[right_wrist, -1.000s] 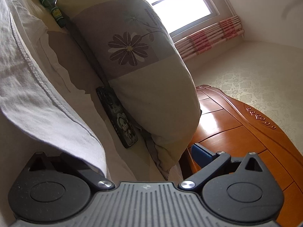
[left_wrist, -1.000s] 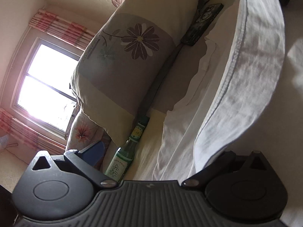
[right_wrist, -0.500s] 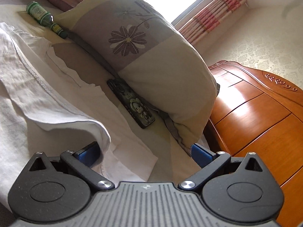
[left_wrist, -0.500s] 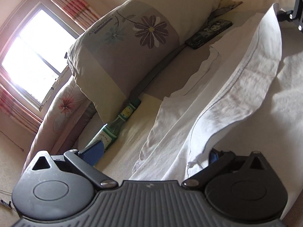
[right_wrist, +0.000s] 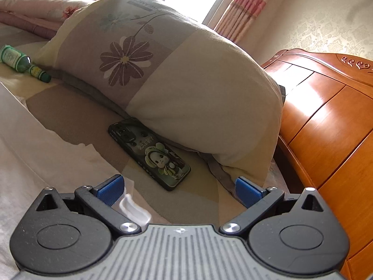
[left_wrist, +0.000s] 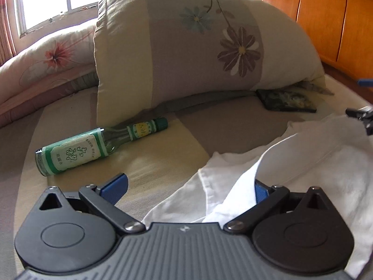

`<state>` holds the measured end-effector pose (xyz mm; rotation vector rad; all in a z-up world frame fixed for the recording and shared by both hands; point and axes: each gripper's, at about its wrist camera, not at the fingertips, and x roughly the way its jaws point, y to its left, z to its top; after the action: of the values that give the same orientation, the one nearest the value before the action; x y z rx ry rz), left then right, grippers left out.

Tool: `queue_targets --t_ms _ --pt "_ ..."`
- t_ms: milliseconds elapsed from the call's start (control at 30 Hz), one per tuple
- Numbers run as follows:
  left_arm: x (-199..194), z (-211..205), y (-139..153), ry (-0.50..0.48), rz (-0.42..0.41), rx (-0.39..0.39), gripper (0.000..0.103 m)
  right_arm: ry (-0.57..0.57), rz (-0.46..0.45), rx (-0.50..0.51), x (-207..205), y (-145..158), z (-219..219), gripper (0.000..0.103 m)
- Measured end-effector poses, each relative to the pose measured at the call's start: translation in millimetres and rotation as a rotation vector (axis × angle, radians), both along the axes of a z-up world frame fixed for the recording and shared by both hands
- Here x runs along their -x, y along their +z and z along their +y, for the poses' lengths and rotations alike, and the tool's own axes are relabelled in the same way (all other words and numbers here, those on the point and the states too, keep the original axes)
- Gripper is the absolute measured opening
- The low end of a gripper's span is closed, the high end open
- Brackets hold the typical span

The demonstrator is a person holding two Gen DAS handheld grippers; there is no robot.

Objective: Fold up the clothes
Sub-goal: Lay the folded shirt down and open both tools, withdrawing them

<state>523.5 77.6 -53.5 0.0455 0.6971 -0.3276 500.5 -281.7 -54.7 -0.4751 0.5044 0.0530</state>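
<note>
A white garment (left_wrist: 303,163) lies rumpled on the bed, its upper layer folded over a lower one. My left gripper (left_wrist: 187,187) is open low over the garment's near corner. Cloth lies between its fingers and drapes over the right fingertip (left_wrist: 261,190). In the right wrist view the same garment (right_wrist: 35,144) spreads along the left side. My right gripper (right_wrist: 178,190) is open just above the sheet, with a small tuft of white cloth (right_wrist: 132,208) beside its left finger. Part of that right gripper (left_wrist: 361,116) shows at the left wrist view's right edge.
A big flowered pillow (left_wrist: 186,53) leans against the wooden headboard (right_wrist: 326,116). A green glass bottle (left_wrist: 77,151) lies on the sheet at the pillow's left end. A phone in a cartoon case (right_wrist: 151,154) lies at its right end. A folded flowered quilt (left_wrist: 46,58) lies under the window.
Both grippers have come down from a raised, tilted pose to just above the bed. The fold of white cloth that hung up between them now lies flat on the garment.
</note>
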Motion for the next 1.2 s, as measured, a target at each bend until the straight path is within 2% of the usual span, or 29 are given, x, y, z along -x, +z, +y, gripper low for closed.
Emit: queue_targets --t_ms 33,133,233,300,400,467,533,633,700,833,967,1067,1200 --pt "2 8 5 0.001 0.001 0.073 0.102 0.013 -0.004 -0.019 5 4 -2 0.103" --pt "5 30 18 0.063 0.025 0.211 0.102 0.049 -0.01 -0.076 25 15 -6 0.103" --pt "22 33 23 0.034 0.035 0.238 0.102 0.138 0.027 -0.177 48 21 -15 0.103" --pt "42 29 22 -0.029 0.045 0.247 0.102 0.243 0.079 -0.25 65 17 -18 0.103" --pt "69 20 4 -0.137 0.115 0.279 0.102 0.36 0.157 -0.321 79 0 -16 0.103" --pt "83 13 -13 -0.178 0.159 0.271 0.102 0.352 0.189 -0.341 76 -12 -17 0.103" --pt "101 17 -28 -0.153 0.183 0.268 0.102 0.282 0.219 -0.381 66 -24 -27 0.103" --pt "130 26 -51 -0.102 0.214 0.279 0.102 0.146 0.287 -0.493 61 -41 -57 0.103" --pt "151 31 -54 -0.087 0.244 0.276 0.102 0.101 0.308 -0.5 72 -52 -71 0.103" --pt "175 27 -40 -0.118 0.256 0.183 0.102 0.085 0.29 -0.445 106 -54 -78 0.103" --pt "165 19 -24 -0.122 0.138 0.091 0.102 0.146 0.232 -0.441 126 -34 -65 0.103" --pt "145 2 -31 -0.126 0.076 0.009 0.102 0.177 0.228 -0.422 117 -27 -32 0.103" --pt "139 -22 -59 -0.153 0.04 -0.182 0.102 0.154 0.258 -0.376 103 -44 5 0.103"
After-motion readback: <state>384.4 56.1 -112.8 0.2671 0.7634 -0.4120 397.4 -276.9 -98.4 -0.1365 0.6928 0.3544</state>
